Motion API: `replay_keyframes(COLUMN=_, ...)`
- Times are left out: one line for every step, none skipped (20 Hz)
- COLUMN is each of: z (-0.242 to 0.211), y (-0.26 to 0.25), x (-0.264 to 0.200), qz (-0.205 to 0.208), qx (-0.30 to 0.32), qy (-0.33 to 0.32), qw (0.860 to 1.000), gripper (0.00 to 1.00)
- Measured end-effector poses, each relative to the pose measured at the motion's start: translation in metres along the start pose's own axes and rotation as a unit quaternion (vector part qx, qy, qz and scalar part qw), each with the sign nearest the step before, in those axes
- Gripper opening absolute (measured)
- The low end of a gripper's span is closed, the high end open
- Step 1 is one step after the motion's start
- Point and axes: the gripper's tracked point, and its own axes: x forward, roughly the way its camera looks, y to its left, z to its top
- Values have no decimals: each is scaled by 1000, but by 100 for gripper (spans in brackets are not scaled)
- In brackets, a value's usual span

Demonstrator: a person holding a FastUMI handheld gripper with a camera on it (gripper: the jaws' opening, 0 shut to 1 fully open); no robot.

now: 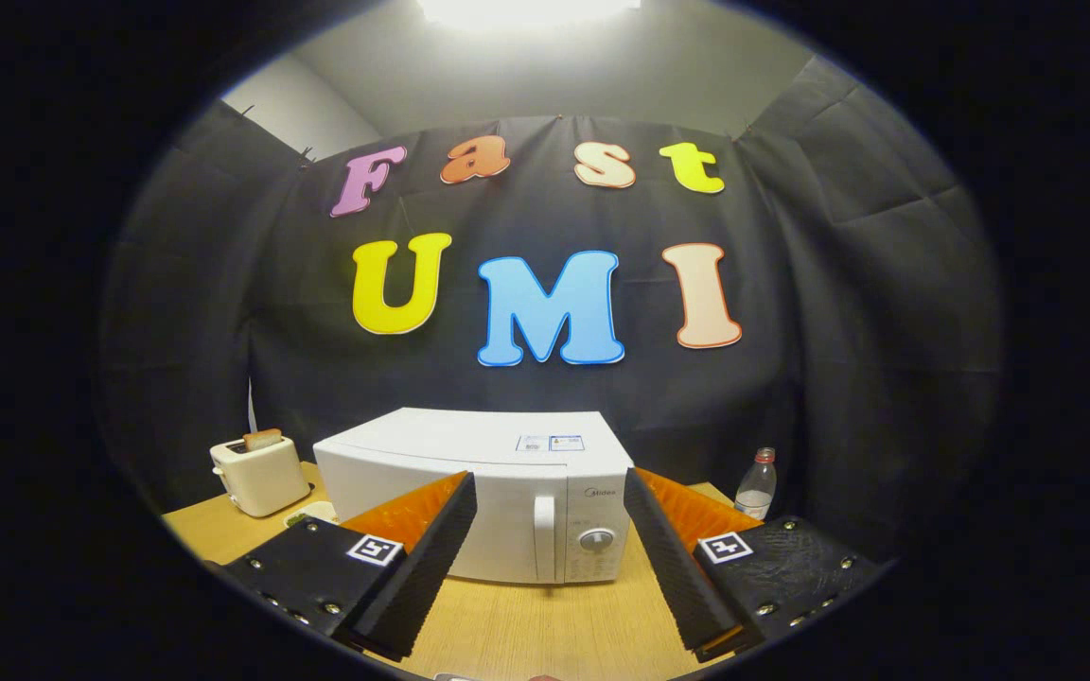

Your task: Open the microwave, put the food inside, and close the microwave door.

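Gripper view, seen from in front of the pale wooden desk [526, 629]. The tool [550, 567] occupies the lower part of the frame with its two ridged fingers [431, 558] spread wide apart, holding nothing; bare desk surface lies between them. Each finger carries a small square black-and-white marker on its upper face.

Beyond the fingertips, at the lower centre of the frame, stands the white box-shaped microwave [469, 473], its door closed. The vertical white door handle [544, 534] sits right of the door panel, in the gap between the two fingers, and the round white control dial [595, 540] lies just to the right of that handle, with a keypad below it too small to make out. Two small stickers sit on the top front edge of the microwave.

At the lower left of the frame, left of the microwave and apart from it, stands a cream-coloured toaster [259, 475] with a browned slice of toast [263, 439] rising from its slot. Just in front of the toaster, near the left finger, a pale plate with something green on it [310, 515] is partly hidden; its contents cannot be told. At the lower right, beyond the right finger, stands a clear plastic bottle with a red cap [757, 484], upright at the back edge of the desk.
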Motion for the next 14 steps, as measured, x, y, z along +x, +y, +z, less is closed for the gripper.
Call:
replay_keyframes(z=-7, y=0, x=11, qz=1, qx=2, qy=7, qw=1000, gripper=98)
replay_keyframes(z=-16, y=1, x=21, qz=3, qx=4, qy=15, qw=1000, gripper=98)
replay_keyframes(z=-25, y=2, x=31, qz=4, qx=6, qy=25, qw=1000, gripper=98)
replay_keyframes(z=-33, y=2, x=41, qz=5, qx=6, qy=35, qw=999, gripper=98)
replay_keyframes(z=-40, y=2, x=50, qz=5, qx=5, qy=43, qw=999, gripper=98)
replay_keyframes(z=-49, y=1, x=60, qz=5, qx=6, qy=52, qw=999, gripper=98)
replay_keyframes(z=-56, y=1, x=69, qz=5, qx=9, qy=61, qw=998, gripper=98)
replay_keyframes(z=-64, y=1, x=78, qz=3, qx=14, qy=69, qw=998, gripper=98)
replay_keyframes(z=-72, y=0, x=85, qz=1, qx=20, qy=77, qw=997, gripper=98)
replay_keyframes(z=-79, y=-1, x=93, qz=-1, qx=26, qy=86, qw=996, gripper=98)
replay_keyframes(z=-87, y=-1, x=100, qz=-2, qx=32, qy=95, qw=995, gripper=98)
replay_keyframes(z=-94, y=-2, x=106, qz=-4, qx=38, qy=105, qw=994, gripper=94)
replay_keyframes(z=-102, y=-2, x=111, qz=-6, qx=42, qy=114, qw=993, gripper=93)
replay_keyframes(z=-109, y=-3, x=115, qz=-6, qx=45, qy=124, qw=991, gripper=93)
